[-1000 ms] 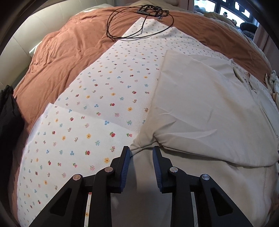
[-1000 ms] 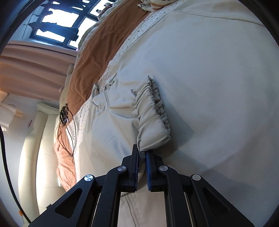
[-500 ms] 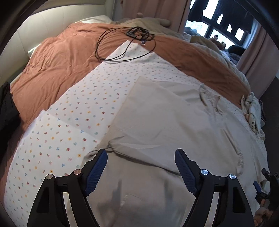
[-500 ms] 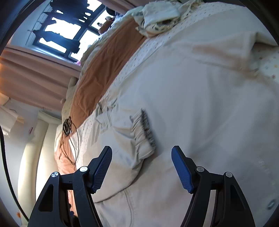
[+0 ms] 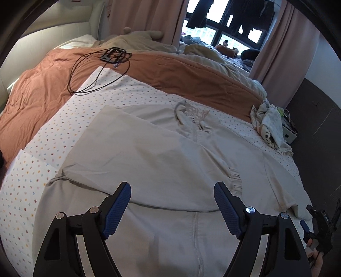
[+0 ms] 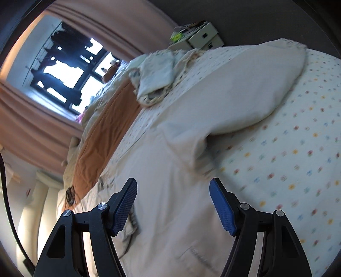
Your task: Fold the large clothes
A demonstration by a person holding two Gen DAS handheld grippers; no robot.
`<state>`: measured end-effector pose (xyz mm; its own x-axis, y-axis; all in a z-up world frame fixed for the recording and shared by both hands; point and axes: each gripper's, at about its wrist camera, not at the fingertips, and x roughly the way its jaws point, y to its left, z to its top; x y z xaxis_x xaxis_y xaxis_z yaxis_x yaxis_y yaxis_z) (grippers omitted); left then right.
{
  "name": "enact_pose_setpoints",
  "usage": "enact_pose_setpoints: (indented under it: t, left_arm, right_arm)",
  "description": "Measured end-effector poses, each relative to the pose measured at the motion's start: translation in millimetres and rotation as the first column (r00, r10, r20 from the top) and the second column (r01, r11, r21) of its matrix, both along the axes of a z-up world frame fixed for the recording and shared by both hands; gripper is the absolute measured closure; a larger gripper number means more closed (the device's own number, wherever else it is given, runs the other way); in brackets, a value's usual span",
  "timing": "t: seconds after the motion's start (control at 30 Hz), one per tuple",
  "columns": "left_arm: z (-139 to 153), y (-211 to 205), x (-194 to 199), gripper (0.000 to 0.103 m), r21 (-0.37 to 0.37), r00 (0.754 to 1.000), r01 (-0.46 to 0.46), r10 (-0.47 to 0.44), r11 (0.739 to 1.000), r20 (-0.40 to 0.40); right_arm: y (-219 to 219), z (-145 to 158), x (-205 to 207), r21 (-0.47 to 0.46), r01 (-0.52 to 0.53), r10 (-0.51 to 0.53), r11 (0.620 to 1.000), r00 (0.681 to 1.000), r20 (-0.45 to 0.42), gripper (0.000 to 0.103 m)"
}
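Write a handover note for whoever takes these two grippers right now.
Left gripper: jaws open, nothing between them, above the jacket.
Right gripper: jaws open, holding nothing.
Beige jacket lies front up on the dotted sheet on the bed.
Done: left sleeve folded across the chest.
Left: right sleeve spread out to the side, not yet folded in; then fold the body.

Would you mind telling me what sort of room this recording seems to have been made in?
Most likely a bedroom: a wide bed with a floral sheet and a rust-orange duvet, pink curtains beside a window, and a beige jacket spread out on the bed.
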<state>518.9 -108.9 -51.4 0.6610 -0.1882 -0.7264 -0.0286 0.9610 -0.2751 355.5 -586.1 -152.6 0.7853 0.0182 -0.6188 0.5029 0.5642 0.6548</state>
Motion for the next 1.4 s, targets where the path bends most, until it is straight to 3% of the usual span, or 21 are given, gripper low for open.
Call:
enact_pose_setpoints:
  t: [0.17, 0.47, 0.97, 1.03, 1.07, 1.1, 1.13, 1.17, 1.27, 1.4]
  left_arm:
    - [-8, -37, 1, 0.022, -0.027, 0.999, 0.038, -0.038, 0.999, -0.003]
    - [-35, -78, 8, 0.022, -0.05, 0.995, 0.099, -0.1, 0.994, -0.008]
    - [-78, -60, 12, 0.022, -0.127, 0.996, 0.048, -0.057, 0.991, -0.071]
    - [-79, -59, 12, 0.022, -0.118, 0.996, 0.046, -0.054, 0.992, -0.071]
    - [-80, -58, 12, 0.022, -0.117, 0.996, 0.045, -0.053, 0.992, -0.072]
    - [-80, -57, 12, 0.022, -0.122, 0.996, 0.044, -0.053, 0.992, -0.074]
    - [-81, -56, 12, 0.022, -0.128, 0.996, 0.041, -0.051, 0.991, -0.076]
    - [-82, -54, 13, 0.022, -0.131, 0.996, 0.034, -0.044, 0.991, -0.078]
    - [-82, -51, 13, 0.022, -0.145, 0.996, 0.024, -0.037, 0.989, -0.086]
    - [-80, -49, 11, 0.022, -0.141, 0.997, 0.013, -0.024, 0.99, -0.073]
  right_arm:
    - [-44, -10, -20, 0.027, 0.083, -0.083, 0.996, 0.997, -0.006, 0.032]
    - [-87, -36, -26, 0.018, 0.138, -0.137, 0.99, 0.99, -0.031, 0.032]
    - [-121, -67, -15, -0.055, 0.195, -0.199, 0.979, 0.976, -0.09, 0.034]
    - [-126, -69, -16, -0.05, 0.218, -0.222, 0.975, 0.972, -0.076, 0.039]
    - [-128, -71, -17, -0.044, 0.229, -0.231, 0.972, 0.971, -0.067, 0.048]
    - [-132, -74, -17, -0.026, 0.235, -0.237, 0.972, 0.97, -0.052, 0.071]
    - [-135, -78, -17, 0.007, 0.229, -0.229, 0.973, 0.973, -0.038, 0.087]
    - [-138, -84, -16, 0.049, 0.219, -0.219, 0.974, 0.976, -0.023, 0.096]
    - [-135, -79, -21, 0.046, 0.223, -0.224, 0.974, 0.974, 0.023, 0.097]
    - [-122, -48, -23, 0.005, 0.217, -0.217, 0.976, 0.974, 0.071, 0.097]
